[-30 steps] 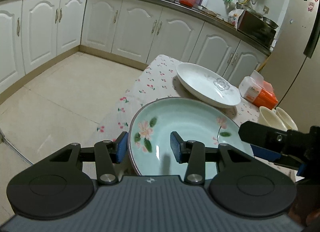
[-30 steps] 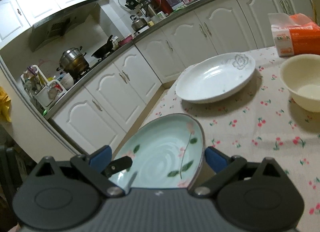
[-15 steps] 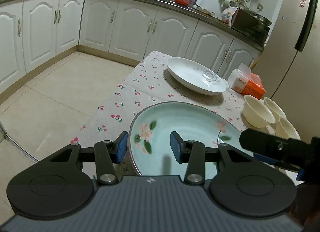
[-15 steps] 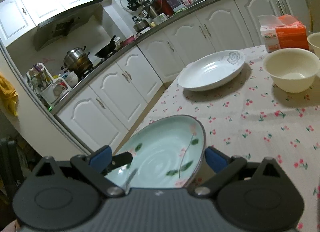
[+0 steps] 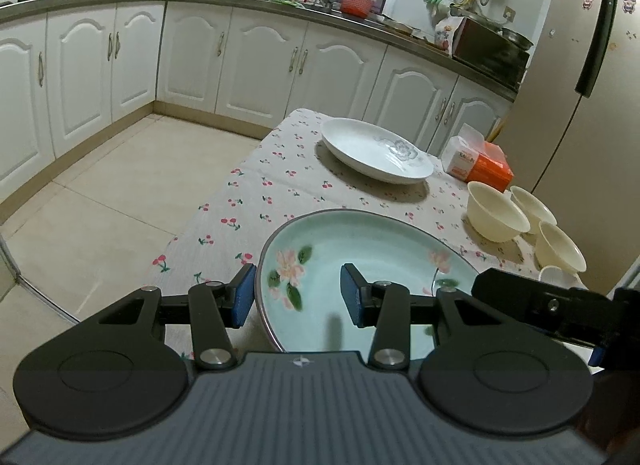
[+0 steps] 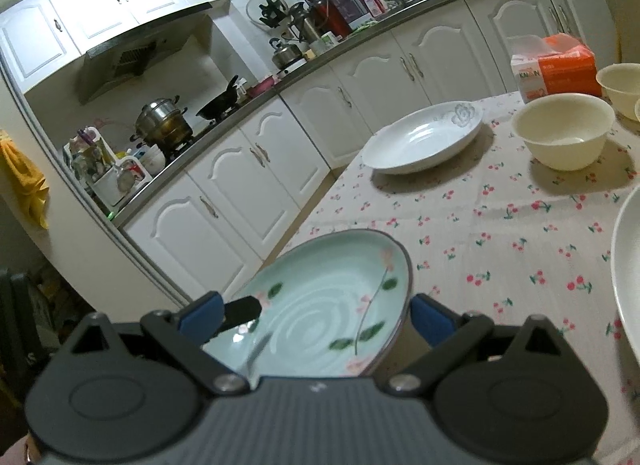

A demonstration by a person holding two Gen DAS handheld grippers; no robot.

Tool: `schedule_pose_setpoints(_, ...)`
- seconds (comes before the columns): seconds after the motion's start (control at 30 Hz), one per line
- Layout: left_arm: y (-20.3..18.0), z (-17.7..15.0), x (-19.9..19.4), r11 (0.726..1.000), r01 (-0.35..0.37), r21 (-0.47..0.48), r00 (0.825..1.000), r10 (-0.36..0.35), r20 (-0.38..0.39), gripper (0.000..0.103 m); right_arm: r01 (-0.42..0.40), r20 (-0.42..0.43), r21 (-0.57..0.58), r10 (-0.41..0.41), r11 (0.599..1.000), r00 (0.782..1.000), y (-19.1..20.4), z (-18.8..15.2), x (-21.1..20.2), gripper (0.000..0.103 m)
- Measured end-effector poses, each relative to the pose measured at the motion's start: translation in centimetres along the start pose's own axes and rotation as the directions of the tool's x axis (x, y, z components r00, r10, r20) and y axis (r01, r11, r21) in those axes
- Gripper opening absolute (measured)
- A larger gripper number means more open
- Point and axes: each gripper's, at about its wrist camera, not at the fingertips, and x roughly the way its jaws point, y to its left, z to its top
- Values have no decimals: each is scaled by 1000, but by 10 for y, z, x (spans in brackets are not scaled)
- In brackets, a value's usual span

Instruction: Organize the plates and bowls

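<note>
Plates and bowls were mostly unsorted, by my reading: nothing was stacked yet. Nearest, the green plate (image 5: 360, 265) hung just above the tabletop (image 5: 256, 201) edge, carried between both claws. The left claw (image 5: 298, 297) straddled its rim, one pad outside, one inside the well, apparently clamped on it. The right claw (image 6: 316, 313) sat wide at the opposite rim; whether it truly gripped or only steadied the plate could not be told, since a gap showed at one pad.

Farther on stood three cream bowls (image 5: 496, 213), side by side and not nested; a fourth pale rim peeked behind the right claw, too hidden to name. Beyond them lay the white plate (image 5: 376, 153) and an orange tissue pack (image 5: 480, 163). The right view also showed a second white rim (image 6: 624, 265) at its edge.

Count: one green plate, at least one white plate, three bowls. Left to do: stack the plates, nest the bowls.
</note>
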Motion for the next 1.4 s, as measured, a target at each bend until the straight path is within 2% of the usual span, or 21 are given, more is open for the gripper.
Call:
schedule_pose_setpoints(0.43, 4, 5, 43, 1000, -8, 6, 1000, 8, -3, 50, 1, -14, -7, -1, 1000, 1000, -3, -14, -4, 100)
schedule_pose_setpoints(0.57, -1, -8, 43, 1000, -6, 8, 1000, 6, -7, 50, 8, -23, -4, -8, 1000, 1000, -5, -18, -4, 100)
schedule_pose_setpoints(0.77, 0, -11, 55, 1000, -6, 1, 1000, 6, -15, 50, 7, -30, 3, -7, 1000, 1000, -6, -20, -3, 100)
schedule_pose_setpoints(0.87, 1, -21, 42, 1000, -3, -1, 1000, 3, -13, 51, 4, -30, 2, -4, 1000, 1000, -4, -19, -3, 100)
schedule_pose_setpoints(0.97, 1, -23, 42, 1000, 12, -10, 1000, -12, -8, 55, 0, -29, 4, 1, 1000, 1000, -5, -20, -2, 100)
schedule_pose_setpoints(1.0, 2, -31, 24, 1000, 16, -12, 1000, -16, -5, 56, -3, -29, 6, 4, 1000, 1000, -6, -20, -2, 100)
schedule_pose_setpoints(1.03, 1, -32, 22, 1000, 17, -9, 1000, -17, 0, 59, -7, -29, 9, 7, 1000, 1000, -7, -20, -2, 100)
schedule_pose_setpoints(1.17, 1, -33, 13, 1000, 2, 1, 999, -2, 40, 65, 1, -33, 22, 0, 1000, 999, -10, -20, -2, 100)
schedule_pose_setpoints(1.23, 3, -32, 11, 1000, -8, -4, 999, 8, 46, 73, 9, -31, 34, -8, 999, 999, -12, -21, -3, 100)
schedule_pose_setpoints(1.37, 5, -29, 6, 999, -37, 4, 997, 37, 71, 81, 20, -14, 55, -19, 998, 1000, -15, -19, -12, 102)
schedule_pose_setpoints(1.4, 4, -28, 4, 999, -45, 11, 996, 44, 82, 89, 26, -6, 57, -26, 998, 1000, -15, -18, -15, 102)
